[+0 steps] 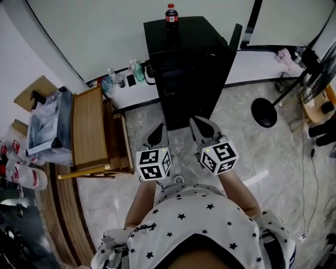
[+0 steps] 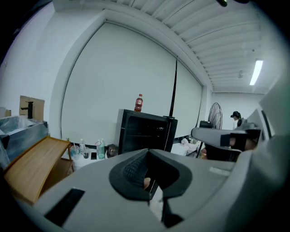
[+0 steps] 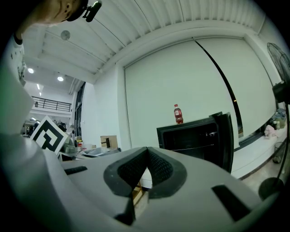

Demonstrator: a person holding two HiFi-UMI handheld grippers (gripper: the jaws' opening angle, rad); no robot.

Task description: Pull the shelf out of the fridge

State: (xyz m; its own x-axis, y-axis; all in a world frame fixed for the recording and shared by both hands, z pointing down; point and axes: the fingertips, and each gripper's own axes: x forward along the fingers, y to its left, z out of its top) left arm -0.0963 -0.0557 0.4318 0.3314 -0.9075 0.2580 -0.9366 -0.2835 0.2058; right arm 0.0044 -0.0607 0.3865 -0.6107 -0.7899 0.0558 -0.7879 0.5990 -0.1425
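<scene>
Jaws pressed together and empty on left gripper (image 1: 159,131) and right gripper (image 1: 199,125); open fridge (image 1: 184,68) dead ahead, well apart, shelf (image 3: 190,148) lying crosswise inside, right gripper marginally nearer

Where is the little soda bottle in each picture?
Head view: the soda bottle is at the top centre, standing on the black fridge.
Left gripper view: the soda bottle is just left of centre, on the black fridge.
Right gripper view: the soda bottle is right of centre, on the black fridge.
Shared landmark: the black fridge under it.
</scene>
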